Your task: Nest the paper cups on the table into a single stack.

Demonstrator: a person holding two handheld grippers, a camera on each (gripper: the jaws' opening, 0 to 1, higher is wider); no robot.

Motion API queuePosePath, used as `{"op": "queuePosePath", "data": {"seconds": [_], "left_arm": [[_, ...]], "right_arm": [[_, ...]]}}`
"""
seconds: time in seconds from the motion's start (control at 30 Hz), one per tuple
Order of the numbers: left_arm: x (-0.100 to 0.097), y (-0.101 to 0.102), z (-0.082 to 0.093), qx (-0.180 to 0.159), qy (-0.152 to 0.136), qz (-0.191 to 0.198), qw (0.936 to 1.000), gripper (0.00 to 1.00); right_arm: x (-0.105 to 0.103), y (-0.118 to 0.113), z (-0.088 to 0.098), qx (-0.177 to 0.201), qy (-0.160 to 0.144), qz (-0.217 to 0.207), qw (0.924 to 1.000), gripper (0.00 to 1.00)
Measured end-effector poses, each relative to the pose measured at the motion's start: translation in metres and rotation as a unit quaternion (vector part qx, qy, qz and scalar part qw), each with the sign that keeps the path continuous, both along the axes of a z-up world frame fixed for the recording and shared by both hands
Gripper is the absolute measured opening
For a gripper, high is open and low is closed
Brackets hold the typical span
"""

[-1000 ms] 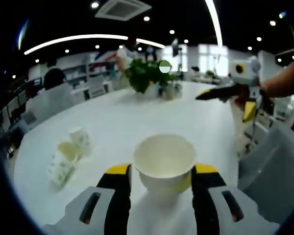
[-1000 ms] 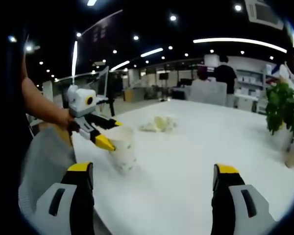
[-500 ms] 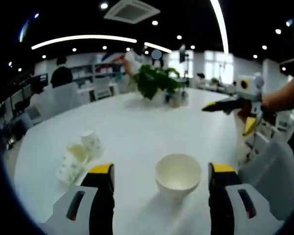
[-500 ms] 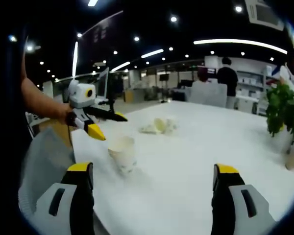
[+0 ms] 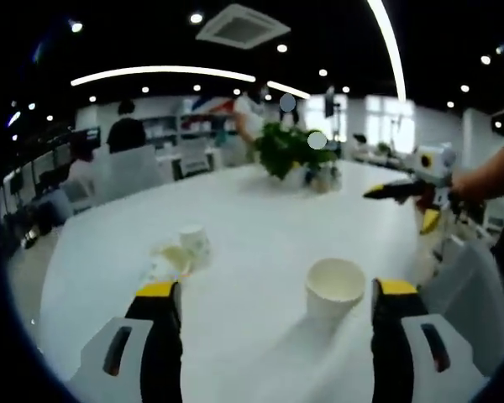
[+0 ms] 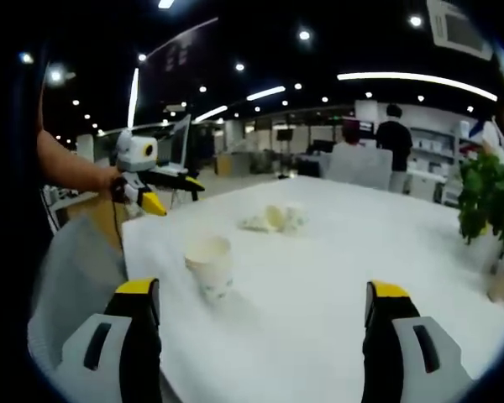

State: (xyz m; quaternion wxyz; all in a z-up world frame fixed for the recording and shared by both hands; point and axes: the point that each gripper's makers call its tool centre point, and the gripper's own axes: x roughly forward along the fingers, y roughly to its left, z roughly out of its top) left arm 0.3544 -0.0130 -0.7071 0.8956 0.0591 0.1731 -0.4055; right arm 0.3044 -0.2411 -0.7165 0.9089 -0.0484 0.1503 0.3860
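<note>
A white paper cup [image 5: 336, 288] stands upright on the white table [image 5: 260, 218], just ahead of my left gripper [image 5: 277, 290] and toward its right jaw. The jaws are wide open and touch nothing. Farther left, a small upright cup [image 5: 195, 243] stands beside lying cups [image 5: 164, 262]. In the right gripper view the same near cup [image 6: 210, 264] stands left of centre, and the cup cluster [image 6: 273, 220] lies beyond it. My right gripper [image 6: 265, 290] is open and empty. The left gripper [image 6: 179, 198] hovers behind the cup, held in a hand.
A green potted plant [image 5: 298, 151] stands at the table's far side, also at the right gripper view's right edge [image 6: 487, 197]. The right gripper [image 5: 399, 210] hangs over the table's right edge. A grey chair [image 6: 67, 277] stands by the near edge. People sit in the background.
The left gripper opened, let go of the near cup and drew back and up from it. The cup now stands free on the table. The right gripper stayed put.
</note>
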Motion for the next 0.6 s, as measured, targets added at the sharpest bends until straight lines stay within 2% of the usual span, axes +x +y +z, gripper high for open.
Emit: {"op": "queuePosePath", "data": {"seconds": [0.13, 0.37, 0.6], "left_arm": [[-0.005, 0.012, -0.003, 0.002, 0.0, 0.008, 1.0, 0.98], [-0.015, 0.036, -0.01, 0.003, 0.008, 0.029, 0.9995, 0.98], [-0.02, 0.048, -0.013, 0.004, 0.012, 0.045, 0.9989, 0.98]], "right_arm": [[0.001, 0.001, -0.002, -0.001, 0.0, 0.004, 1.0, 1.0], [0.005, 0.002, 0.0, -0.001, -0.004, 0.004, 1.0, 1.0], [0.006, 0.002, -0.001, 0.002, -0.002, 0.003, 1.0, 1.0]]}}
